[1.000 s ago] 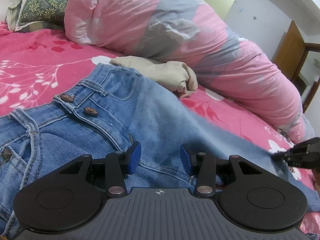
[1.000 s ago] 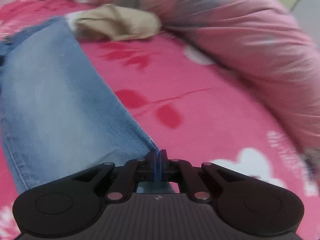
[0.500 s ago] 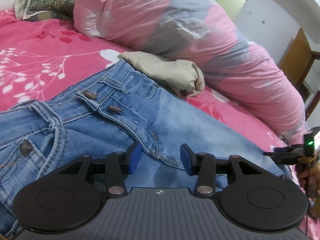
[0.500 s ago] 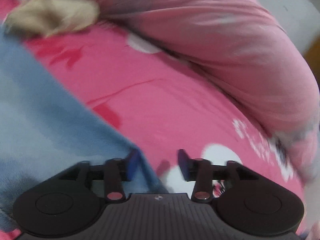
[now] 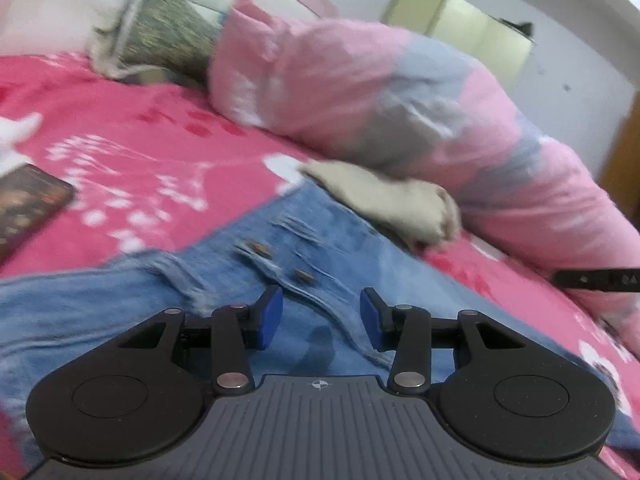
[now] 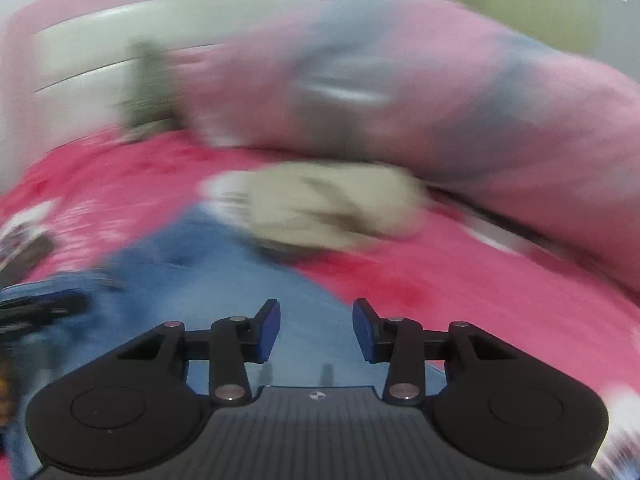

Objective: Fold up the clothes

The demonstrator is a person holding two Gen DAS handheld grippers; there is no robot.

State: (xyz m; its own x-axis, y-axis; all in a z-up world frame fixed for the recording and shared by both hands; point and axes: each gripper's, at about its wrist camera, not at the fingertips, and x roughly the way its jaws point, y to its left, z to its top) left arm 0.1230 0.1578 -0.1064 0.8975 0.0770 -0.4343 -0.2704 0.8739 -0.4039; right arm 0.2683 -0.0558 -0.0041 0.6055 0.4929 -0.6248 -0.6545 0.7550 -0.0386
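Note:
Blue jeans (image 5: 224, 280) lie across the pink flowered bedsheet (image 5: 132, 152), waistband buttons facing me. My left gripper (image 5: 320, 320) hovers open just above the denim below the buttons, nothing between its blue pads. In the right wrist view, which is blurred by motion, the jeans (image 6: 224, 280) stretch under my right gripper (image 6: 316, 328), which is open and empty above the denim near its right edge. A beige garment (image 5: 392, 200) lies crumpled beyond the jeans, also the beige garment (image 6: 328, 208) in the right view. The right gripper's tip (image 5: 596, 280) shows at the left view's right edge.
A large pink and grey duvet (image 5: 400, 96) is bunched along the far side of the bed. A green patterned cushion (image 5: 168, 40) leans on the white headboard (image 5: 60, 12). A dark phone (image 5: 24, 208) lies on the sheet at the left.
The right gripper opened and let go of the jeans' hem, then swung back over the denim. The left gripper pulled back and tilted up, staying open; the phone came into view.

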